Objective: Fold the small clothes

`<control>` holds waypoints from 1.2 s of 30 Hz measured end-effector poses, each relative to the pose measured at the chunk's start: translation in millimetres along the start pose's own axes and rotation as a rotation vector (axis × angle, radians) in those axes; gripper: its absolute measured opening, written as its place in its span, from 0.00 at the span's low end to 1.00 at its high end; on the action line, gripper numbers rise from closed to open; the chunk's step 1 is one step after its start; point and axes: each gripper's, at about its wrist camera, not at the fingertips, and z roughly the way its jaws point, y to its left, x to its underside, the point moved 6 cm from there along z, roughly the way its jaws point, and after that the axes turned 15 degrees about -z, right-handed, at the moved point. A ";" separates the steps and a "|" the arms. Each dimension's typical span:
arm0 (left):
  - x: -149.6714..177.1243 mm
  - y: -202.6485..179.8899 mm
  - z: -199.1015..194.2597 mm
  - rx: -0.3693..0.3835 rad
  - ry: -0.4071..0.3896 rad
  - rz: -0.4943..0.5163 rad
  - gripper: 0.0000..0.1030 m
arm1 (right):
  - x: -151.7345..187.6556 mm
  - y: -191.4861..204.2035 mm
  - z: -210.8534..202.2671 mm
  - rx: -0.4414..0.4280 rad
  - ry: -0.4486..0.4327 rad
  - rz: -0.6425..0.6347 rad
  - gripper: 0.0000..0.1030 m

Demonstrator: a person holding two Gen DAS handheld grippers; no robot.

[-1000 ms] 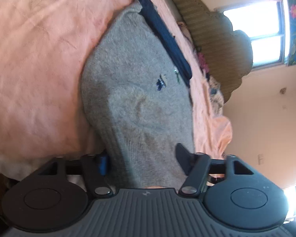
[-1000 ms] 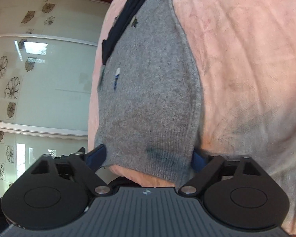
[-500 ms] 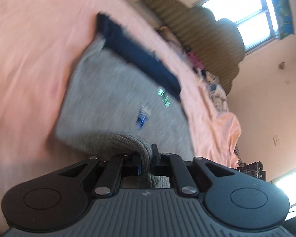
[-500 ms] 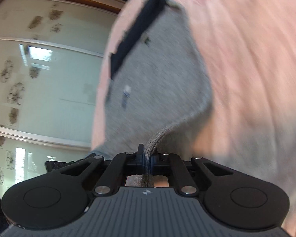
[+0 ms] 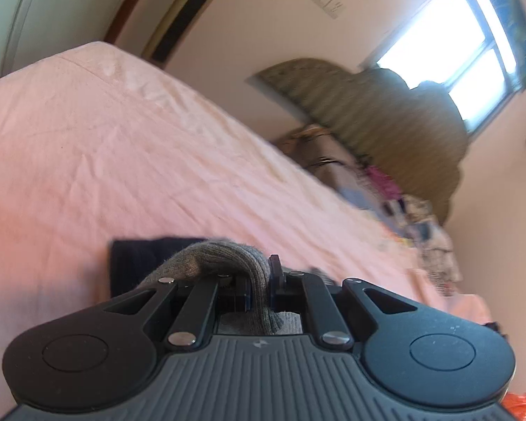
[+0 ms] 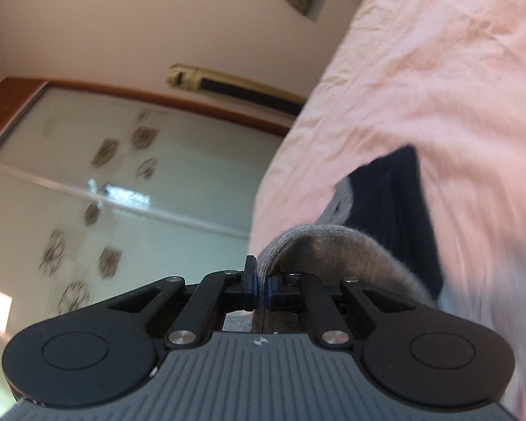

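Left gripper is clamped on a bunched grey knit edge of the small garment; the fold of fabric rides over its left finger and down between the pads. Pinching a corner like this lets the edge be carried over the rest, probably for a fold in half. Just beyond the left gripper lies the garment's dark navy band, flat on the pink bedsheet, so the held edge sits near the band end.

Right gripper is likewise closed tight on the grey knit, the cloth arching to its right side toward the navy band. Both corners are held, likely to keep the edge taut and level. The garment is at the near bed edge, close under both grippers. Both views are blurred.
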 end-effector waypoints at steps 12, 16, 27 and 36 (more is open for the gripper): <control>2.3 19.8 -43.9 0.041 -0.151 -0.055 0.93 | -2.7 -40.6 5.9 0.109 -0.078 0.011 0.64; 33.6 37.3 -72.0 -0.165 -0.233 -0.037 0.93 | 23.1 -23.0 -17.4 0.136 -0.036 -0.054 0.64; 159.9 92.4 -134.9 -0.082 -0.205 -0.415 0.93 | 157.4 -11.3 -120.3 0.303 -0.016 -0.066 0.67; 142.0 62.8 -74.1 -0.093 -0.246 -0.334 0.79 | 132.3 -8.3 -65.9 0.320 -0.102 -0.064 0.73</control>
